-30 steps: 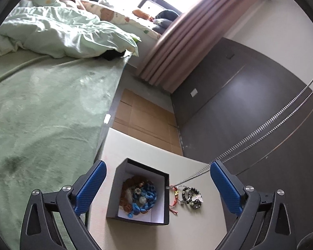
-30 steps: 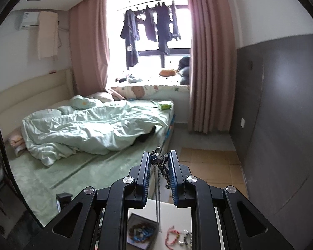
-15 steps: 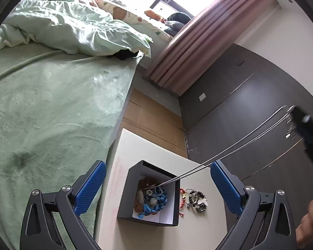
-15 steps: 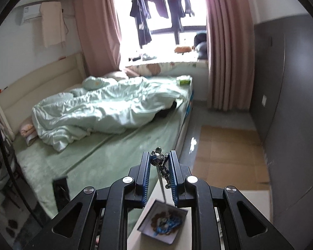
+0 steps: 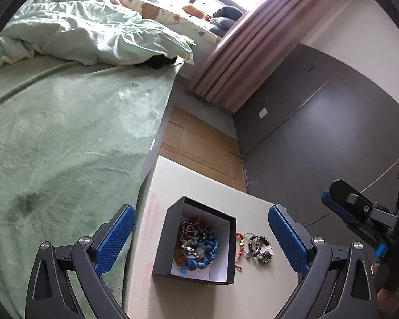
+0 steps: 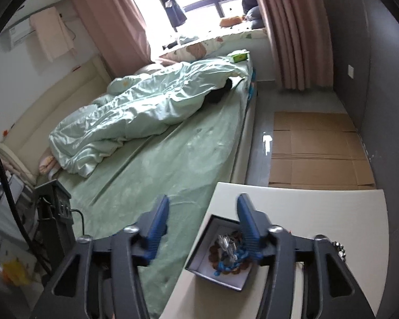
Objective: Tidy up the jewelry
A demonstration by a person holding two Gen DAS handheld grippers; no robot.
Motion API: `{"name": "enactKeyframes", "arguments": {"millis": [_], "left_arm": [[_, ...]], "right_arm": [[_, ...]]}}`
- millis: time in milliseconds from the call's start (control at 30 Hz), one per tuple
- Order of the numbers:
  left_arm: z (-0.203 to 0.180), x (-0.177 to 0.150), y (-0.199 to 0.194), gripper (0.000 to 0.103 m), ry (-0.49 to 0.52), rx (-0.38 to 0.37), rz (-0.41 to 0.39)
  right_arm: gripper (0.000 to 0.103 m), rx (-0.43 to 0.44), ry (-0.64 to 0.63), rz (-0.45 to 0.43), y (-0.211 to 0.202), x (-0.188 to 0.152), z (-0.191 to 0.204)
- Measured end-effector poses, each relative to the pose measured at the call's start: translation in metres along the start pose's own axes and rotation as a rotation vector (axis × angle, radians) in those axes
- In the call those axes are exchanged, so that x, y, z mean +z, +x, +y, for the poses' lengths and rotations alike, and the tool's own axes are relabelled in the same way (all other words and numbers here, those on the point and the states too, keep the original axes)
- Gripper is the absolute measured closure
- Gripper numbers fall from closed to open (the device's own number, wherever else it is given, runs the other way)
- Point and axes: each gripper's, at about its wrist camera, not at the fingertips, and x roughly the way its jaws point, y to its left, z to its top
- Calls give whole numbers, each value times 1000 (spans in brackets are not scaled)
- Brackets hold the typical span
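A black box with a white lining (image 5: 162, 239) (image 6: 199, 250) stands on the small white table (image 5: 196, 186) (image 6: 319, 207). It holds a heap of jewelry: blue beads (image 5: 207, 247), brown beads and a silver chain necklace (image 5: 190, 230) (image 6: 226, 242). A red string bracelet (image 5: 239, 247) and dark bead bracelets (image 5: 259, 247) lie on the table right of the box. My left gripper (image 5: 199, 236) is open and empty above the box. My right gripper (image 6: 202, 220) is open and empty, above the box's left side; it shows at the right of the left wrist view (image 5: 359, 212).
A bed with a green sheet (image 5: 61, 143) (image 6: 159, 164) and a rumpled duvet (image 6: 146, 106) runs along the table's left edge. Cardboard sheets (image 6: 316, 154) cover the floor beyond the table. A dark wall (image 5: 319, 138) stands on the right.
The right gripper opened and let go of the silver chain necklace, which now lies in the box. The right gripper dropped lower toward the table. The left gripper stayed open.
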Motion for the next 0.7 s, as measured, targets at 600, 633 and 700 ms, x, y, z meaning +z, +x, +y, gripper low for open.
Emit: {"name": "enactKeyframes", "arguments": {"millis": [600, 633, 700], "left_arm": [[-72, -30, 35, 3, 210, 40, 53], [-76, -32, 37, 3, 222, 40, 55], [-87, -37, 43, 3, 252, 36, 66]], "right_arm": [[40, -66, 290, -13, -39, -54, -138], [40, -69, 306, -6, -39, -57, -144], [40, -82, 332, 14, -37, -64, -155]]}}
